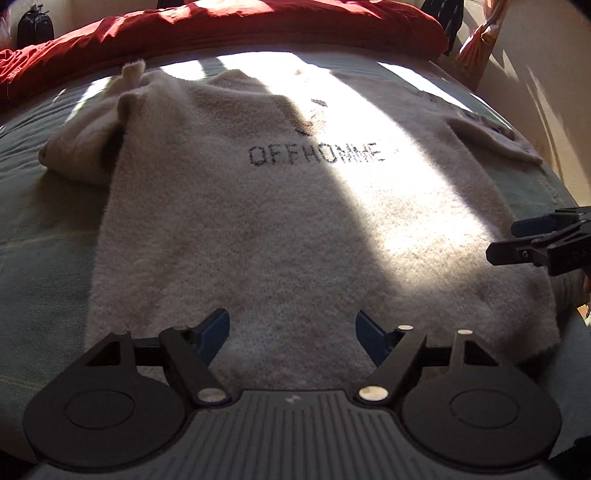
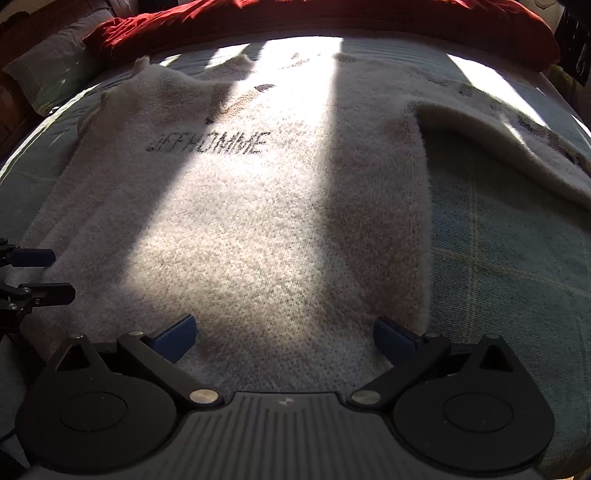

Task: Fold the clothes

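Note:
A cream fuzzy sweater (image 1: 280,221) with black "OFFHOMME" lettering lies spread face up on the bed, its hem nearest me. It also shows in the right wrist view (image 2: 258,229). Its left sleeve (image 1: 81,147) is bunched up; its right sleeve (image 2: 517,147) stretches out to the side. My left gripper (image 1: 291,332) is open and empty over the hem's left part. My right gripper (image 2: 284,332) is open and empty over the hem's right part, near the sweater's right edge. Each gripper shows in the other's view: the right one (image 1: 532,240), the left one (image 2: 40,273).
The bed has a pale green-blue sheet (image 2: 498,258). A red duvet (image 1: 221,26) is piled along the far side. A pillow (image 2: 48,66) lies at the far left. A wall (image 1: 546,74) runs along the right side.

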